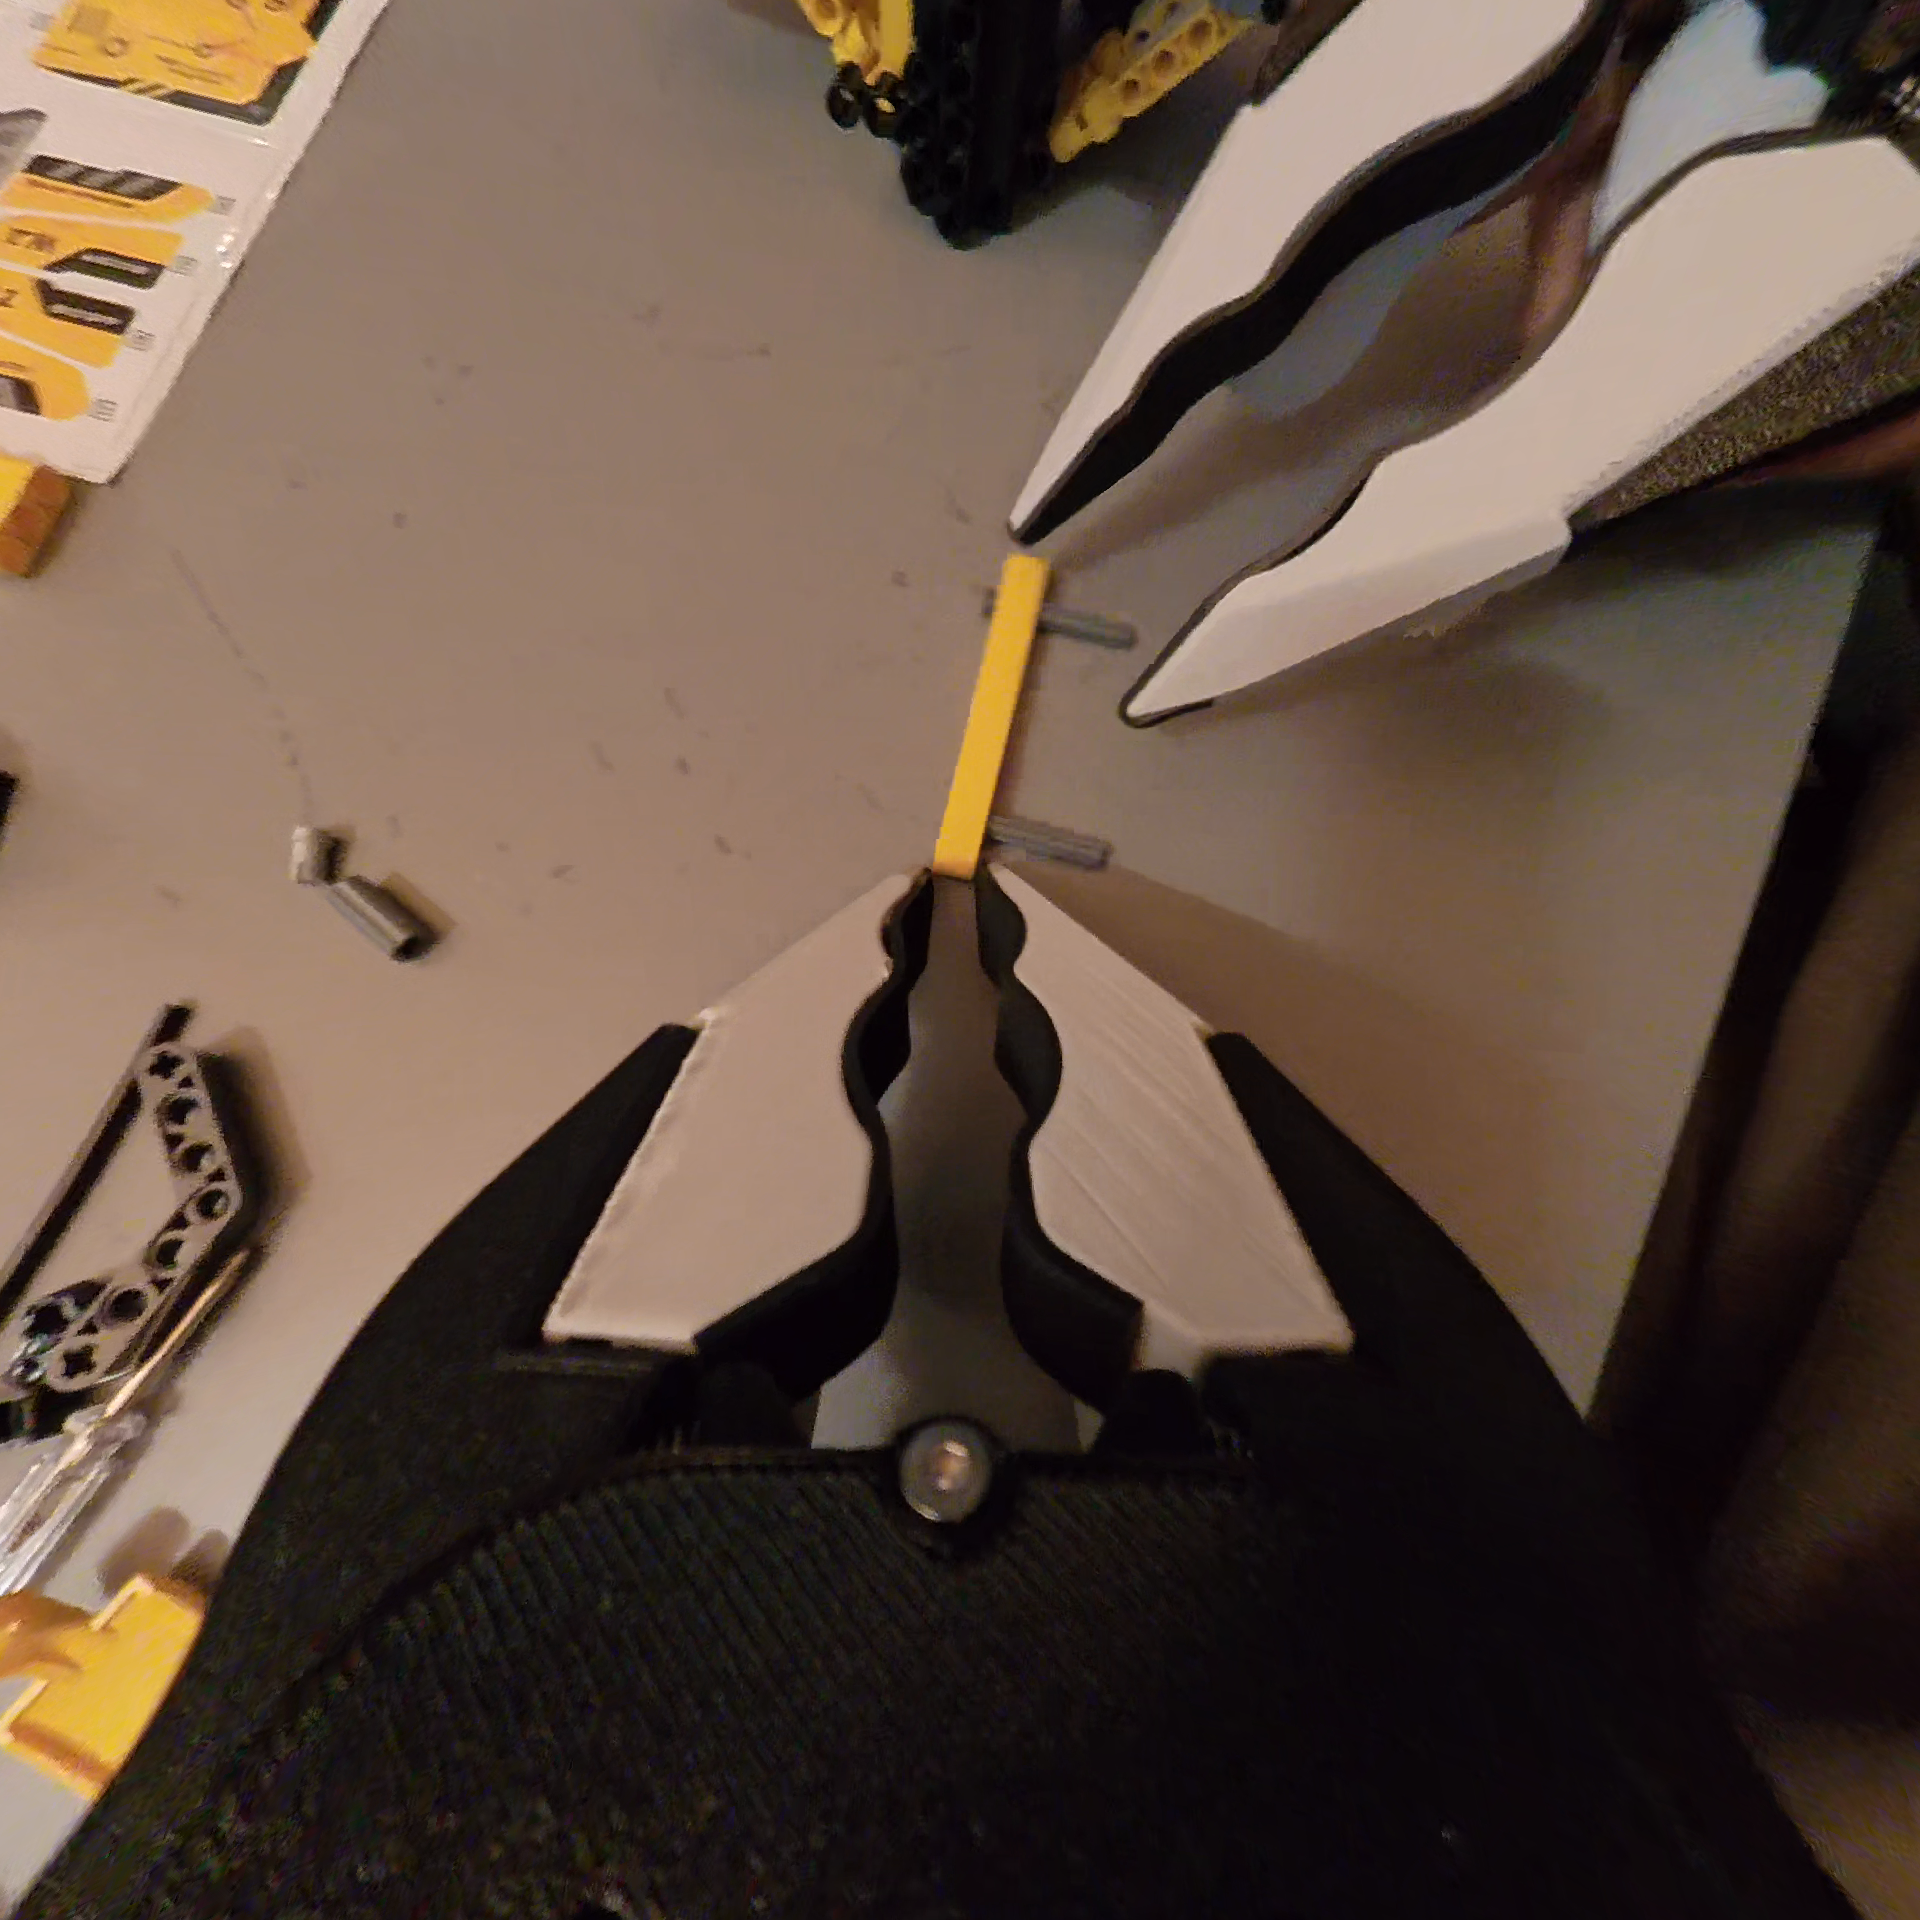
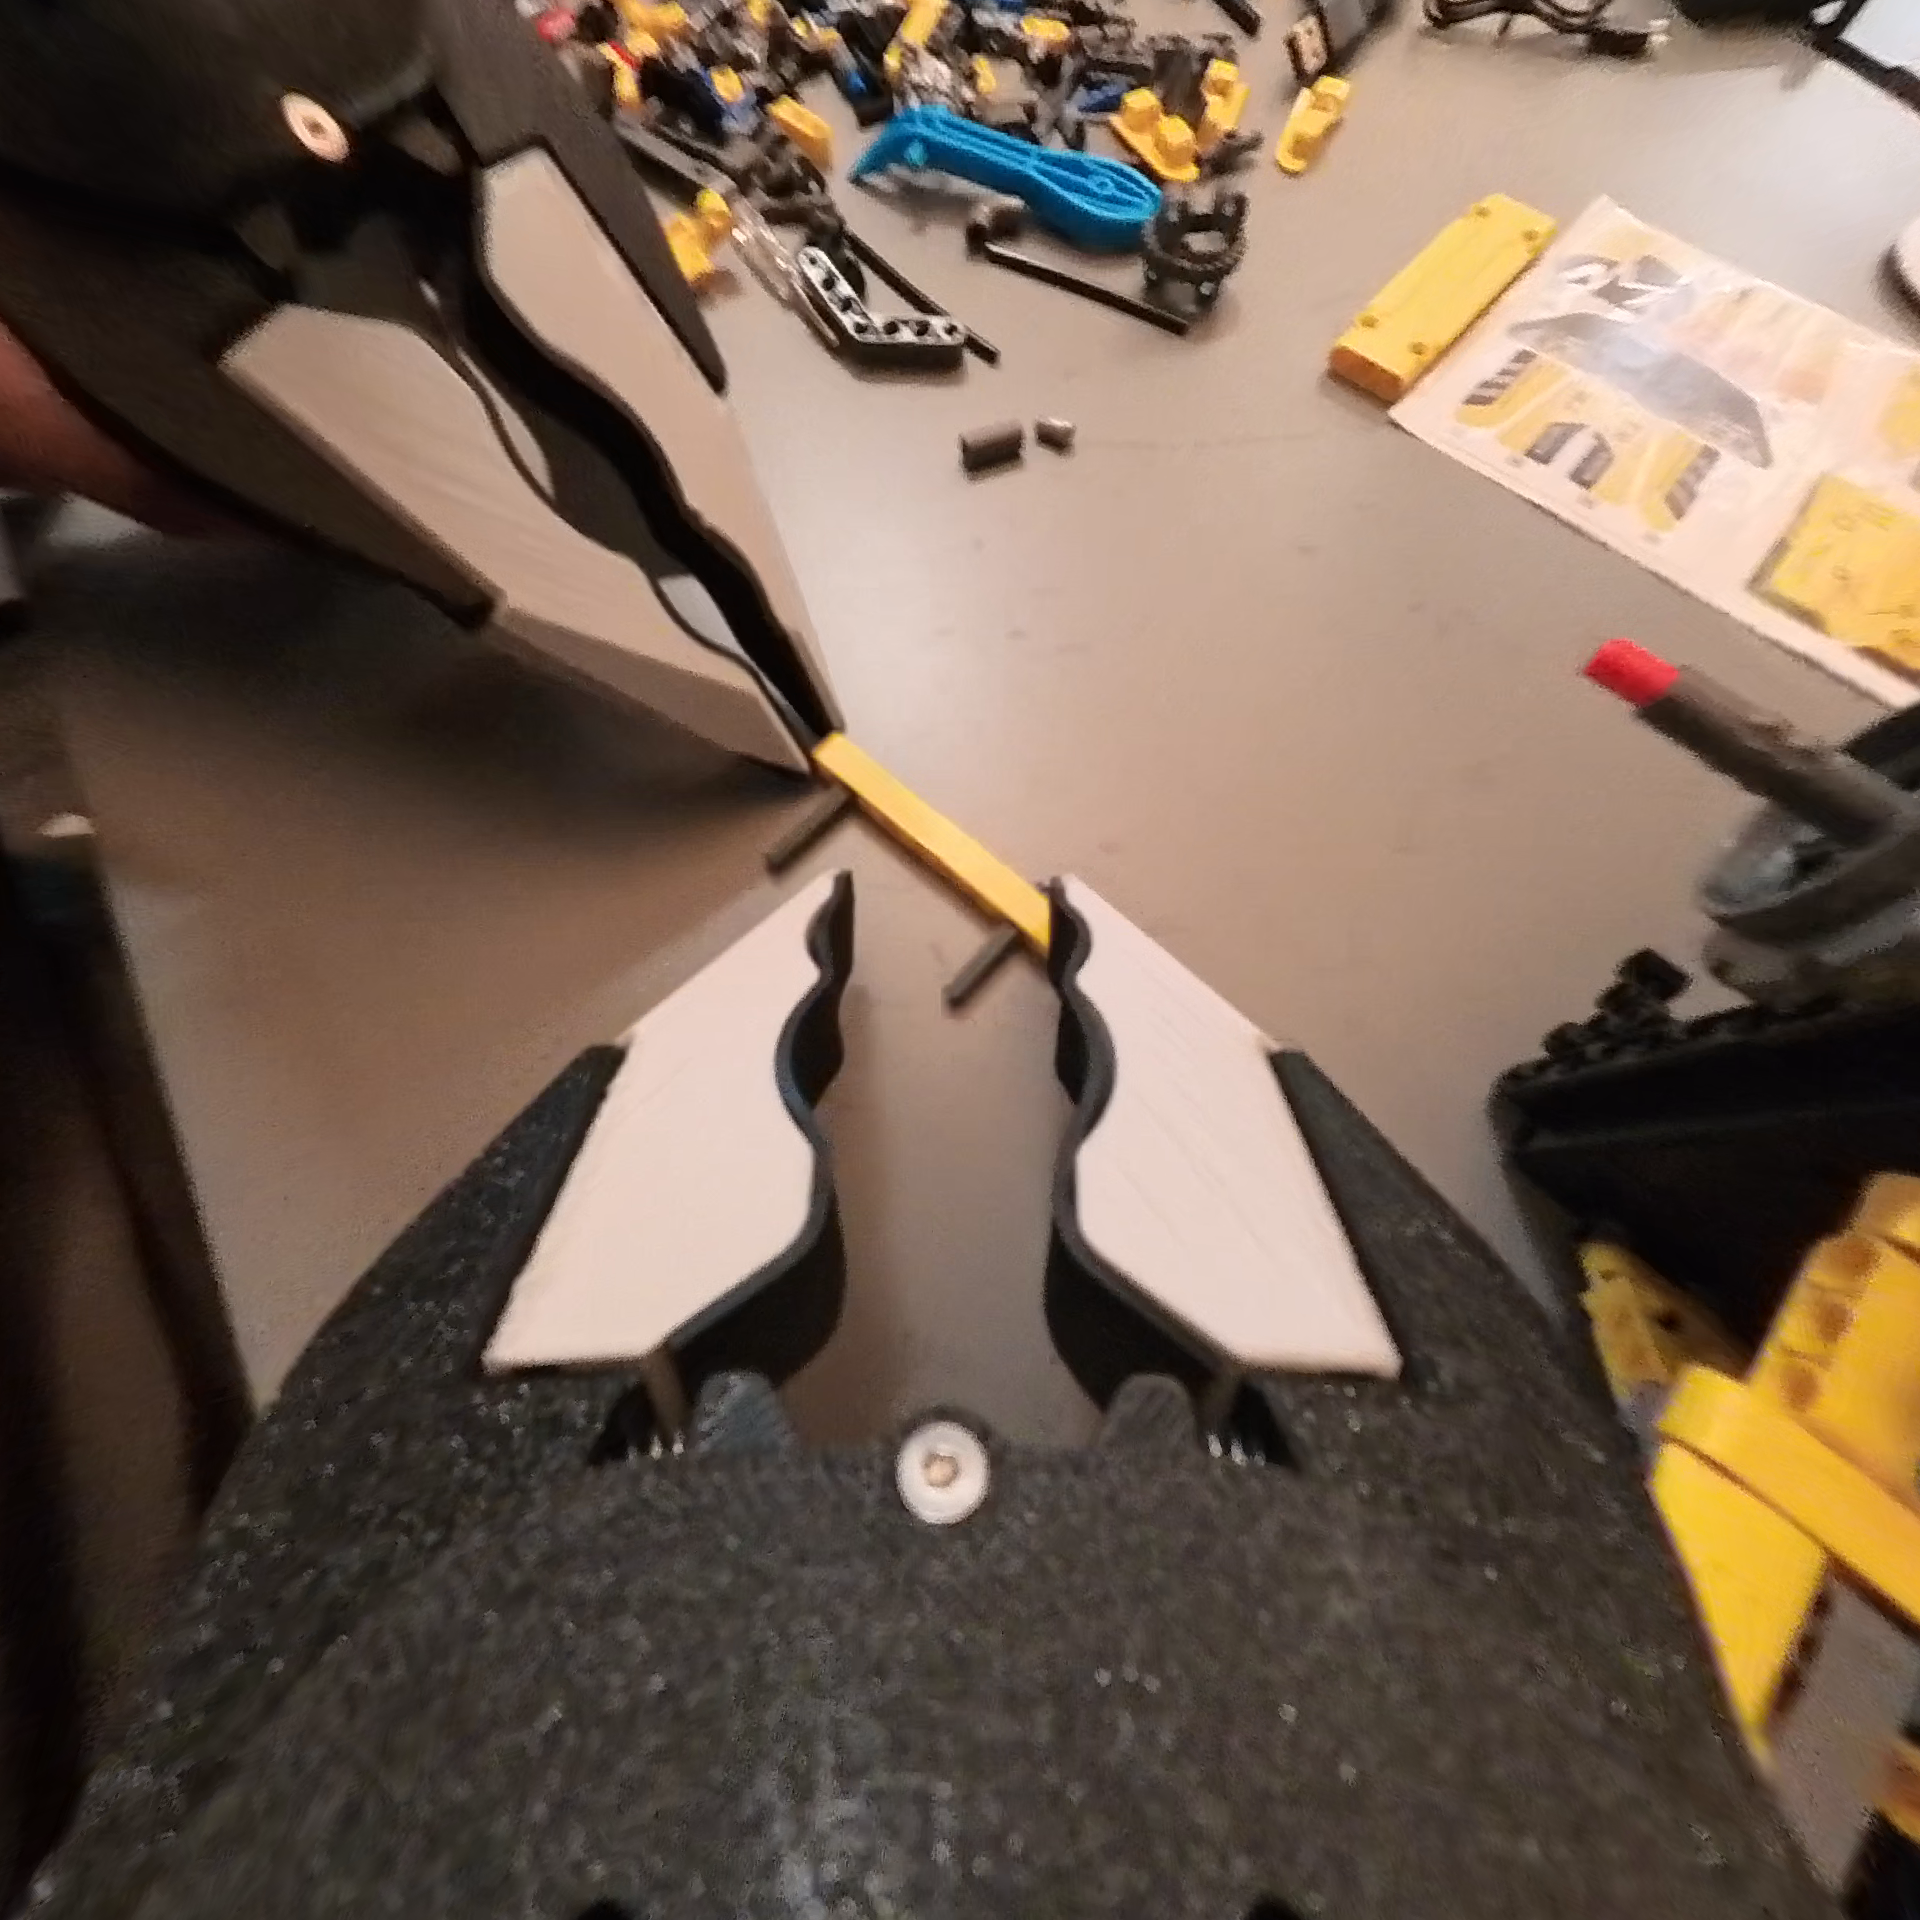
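Note:
A thin yellow beam [image 1: 992, 717] has two grey pins [image 1: 1086, 629] sticking out of its side. My left gripper [image 1: 953, 878] is shut on the beam's near end and holds it low over the grey table [image 1: 623, 520]. My right gripper [image 1: 1081, 623] is open, its two tips on either side of the beam's far pin. In the right wrist view the right gripper [image 2: 951, 888] is open. The beam [image 2: 925, 831] runs across in front of it, and its end goes behind the right fingertip [image 2: 1070, 914]. One pin [image 2: 977, 971] lies between the fingers. The left gripper [image 2: 810, 743] pinches the beam's other end.
A yellow and black brick model [image 2: 1766, 1299] stands close on the right. A red-tipped rod [image 2: 1631, 670] sticks out above it. A printed sheet [image 2: 1714, 436], a yellow panel [image 2: 1439, 296], a blue tool [image 2: 1008, 177] and several loose parts lie beyond. Small grey connectors [image 1: 364, 894] and a black angled beam [image 1: 187, 1174] lie to the left. About 5 centimeters separates my left fingertips from my right. Measured from the fingertips, the red-tipped rod [image 2: 1631, 670] is 8 centimeters or so from the right gripper and 15 centimeters from the left.

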